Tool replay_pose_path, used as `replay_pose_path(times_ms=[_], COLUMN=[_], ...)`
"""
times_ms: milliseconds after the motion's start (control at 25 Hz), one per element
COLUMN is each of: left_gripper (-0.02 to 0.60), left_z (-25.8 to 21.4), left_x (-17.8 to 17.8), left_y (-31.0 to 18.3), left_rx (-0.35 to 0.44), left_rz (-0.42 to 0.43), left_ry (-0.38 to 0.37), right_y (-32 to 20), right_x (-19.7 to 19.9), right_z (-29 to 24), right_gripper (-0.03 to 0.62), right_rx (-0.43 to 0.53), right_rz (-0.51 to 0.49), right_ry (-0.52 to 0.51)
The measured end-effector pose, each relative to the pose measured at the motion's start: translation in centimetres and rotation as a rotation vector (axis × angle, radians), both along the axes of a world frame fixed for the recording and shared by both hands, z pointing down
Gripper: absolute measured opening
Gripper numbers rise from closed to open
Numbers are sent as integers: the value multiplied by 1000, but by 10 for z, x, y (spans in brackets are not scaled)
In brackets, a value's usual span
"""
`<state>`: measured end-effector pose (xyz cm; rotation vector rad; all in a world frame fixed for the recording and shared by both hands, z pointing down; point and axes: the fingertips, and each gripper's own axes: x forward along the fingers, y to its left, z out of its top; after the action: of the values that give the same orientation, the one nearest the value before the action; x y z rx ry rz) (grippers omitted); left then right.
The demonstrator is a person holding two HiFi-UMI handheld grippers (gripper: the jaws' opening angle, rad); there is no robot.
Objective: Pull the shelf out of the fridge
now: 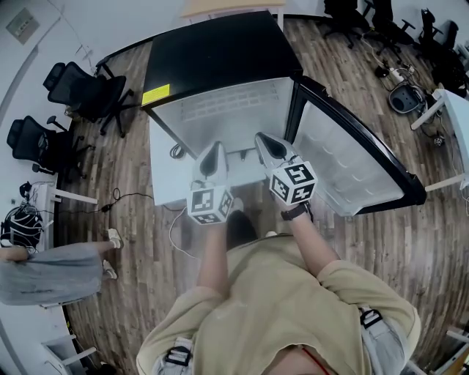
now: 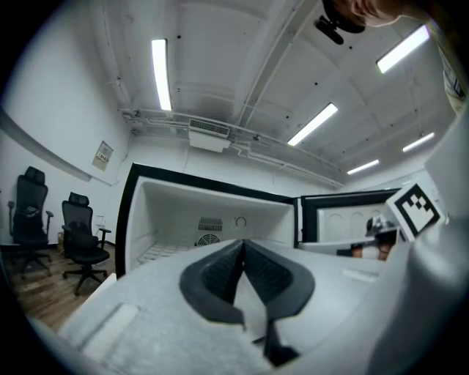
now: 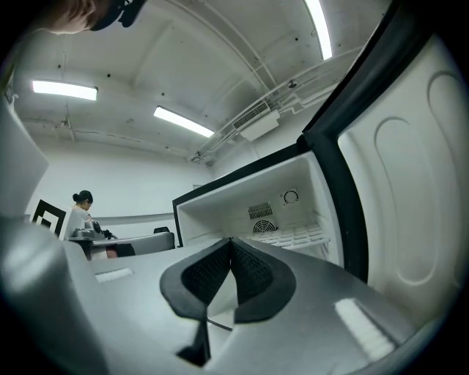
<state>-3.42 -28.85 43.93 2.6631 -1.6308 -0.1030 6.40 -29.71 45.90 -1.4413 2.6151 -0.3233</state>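
Note:
A small black fridge (image 1: 220,51) stands open, its door (image 1: 352,165) swung out to the right. Inside, a white wire shelf (image 1: 231,102) lies across the cavity; it also shows low at the left wall (image 2: 157,253) and below the rear fan grille (image 3: 293,236). Both grippers are held level in front of the opening, clear of the shelf. My left gripper (image 1: 217,149) (image 2: 243,243) is shut, its tips meeting with nothing between them. My right gripper (image 1: 262,139) (image 3: 231,240) is shut and empty too.
Black office chairs (image 1: 80,88) stand left of the fridge, with a cable (image 1: 121,199) on the wooden floor. A person (image 1: 44,271) is at the lower left, and another person (image 3: 79,212) works at a desk. More chairs (image 1: 366,18) stand at the far right.

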Motion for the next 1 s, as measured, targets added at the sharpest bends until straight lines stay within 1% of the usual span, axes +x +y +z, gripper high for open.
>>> replay_pose_path(times_ms=[160,320,440,560,720,920,1000], left_gripper=[-2,-2,-2,-2,-2,-2,-2], left_z=[-2,-8,-5,-2,-1,-4,-6], left_x=[-9,-9,-11,-16,-21,-26,-26], left_y=[-15,-22,-22,-23,-25,-30,-31], left_rx=[8,25,21,16,16,19,24], left_rz=[-20,9,20,19,24,27,34], left_ry=[7,0,-7,-9,-21,-31,-36], right_y=[-15,-26,-31,-36,-46,-63,-69], right_x=[-4,-15,-23,-31,-34,-36,-36], right_z=[5,9,18,27,34,37,41], right_gripper=[8,8,8,8,8,28,48], right_rx=[-35,-62,-96,-148,-215,-239,-248], right_rz=[-3,-22,-36,-56,-66,-63,-56], right_ry=[-38,-71,-126,-212,-354,-516,-580])
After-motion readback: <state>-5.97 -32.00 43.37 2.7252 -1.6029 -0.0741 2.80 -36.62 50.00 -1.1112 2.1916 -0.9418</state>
